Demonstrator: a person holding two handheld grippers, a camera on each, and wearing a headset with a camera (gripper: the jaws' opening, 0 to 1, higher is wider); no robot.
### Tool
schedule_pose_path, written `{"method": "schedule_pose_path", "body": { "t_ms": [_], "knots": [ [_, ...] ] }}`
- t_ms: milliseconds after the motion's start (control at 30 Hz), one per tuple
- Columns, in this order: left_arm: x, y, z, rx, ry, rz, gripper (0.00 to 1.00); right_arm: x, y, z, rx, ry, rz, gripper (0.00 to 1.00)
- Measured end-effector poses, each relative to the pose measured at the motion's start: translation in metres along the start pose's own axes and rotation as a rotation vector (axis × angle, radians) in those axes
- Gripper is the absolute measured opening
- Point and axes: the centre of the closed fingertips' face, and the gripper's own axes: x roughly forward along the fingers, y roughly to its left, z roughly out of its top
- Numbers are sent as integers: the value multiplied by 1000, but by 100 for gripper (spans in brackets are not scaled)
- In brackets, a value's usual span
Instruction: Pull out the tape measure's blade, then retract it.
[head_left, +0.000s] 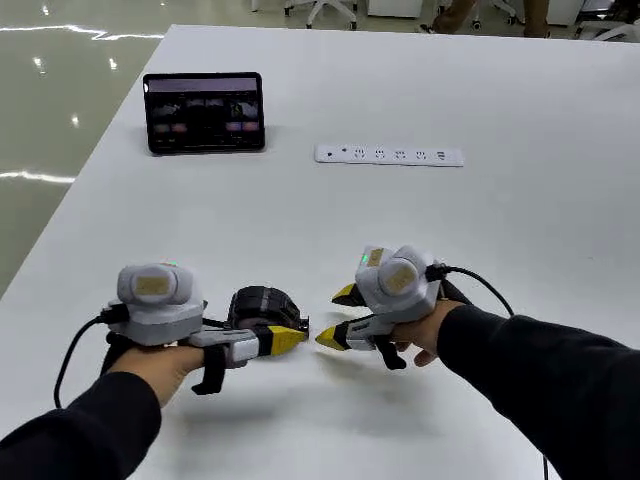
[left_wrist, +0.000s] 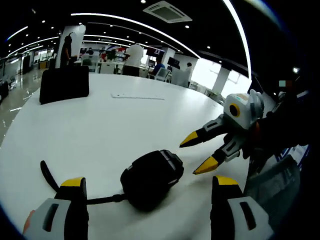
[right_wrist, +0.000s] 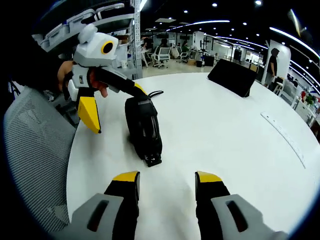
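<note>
A black tape measure (head_left: 264, 305) lies on the white table (head_left: 420, 210), its blade drawn in. My left gripper (head_left: 281, 322) is open and straddles it: in the left gripper view the tape measure (left_wrist: 152, 177) sits between the two yellow-tipped jaws, touching neither. My right gripper (head_left: 338, 316) is open just to the right of the case, tips pointing at it with a short gap. In the right gripper view the tape measure (right_wrist: 144, 127) is ahead of my open right gripper (right_wrist: 166, 178), with the left gripper (right_wrist: 117, 110) around its far end.
A dark tablet (head_left: 205, 110) stands at the back left. A white power strip (head_left: 388, 155) lies at the back centre. The table's left edge drops to a glossy floor. A black strap (left_wrist: 47, 175) trails from the tape measure.
</note>
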Motion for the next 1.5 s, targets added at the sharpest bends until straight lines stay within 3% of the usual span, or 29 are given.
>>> {"method": "schedule_pose_path", "body": {
  "t_ms": [33,67,133,300,533,800,1000,1300,1500],
  "knots": [
    [-4,2,-2,-3,14,0,100,-6,-2,-1,13,-8,-9,43],
    [-11,2,-1,34,8,-6,100,-14,-5,-2,25,-23,-27,45],
    [-20,4,2,40,-8,-11,100,-27,-8,-4,33,-33,-46,51],
    [-46,9,17,103,-86,-14,100,-71,-15,-12,82,-92,-119,61],
    [-73,26,11,103,-101,10,100,-119,-10,-44,114,-83,-174,69],
    [-107,45,-8,107,-59,10,100,-163,-9,-78,137,-62,-223,78],
    [-121,47,-17,136,-45,32,100,-189,-11,-96,124,-42,-252,85],
    [-131,38,-14,173,-45,11,100,-222,-16,-122,154,-31,-302,96],
    [-131,35,-16,173,-38,-5,100,-228,-19,-136,161,3,-318,100]
  ]
}}
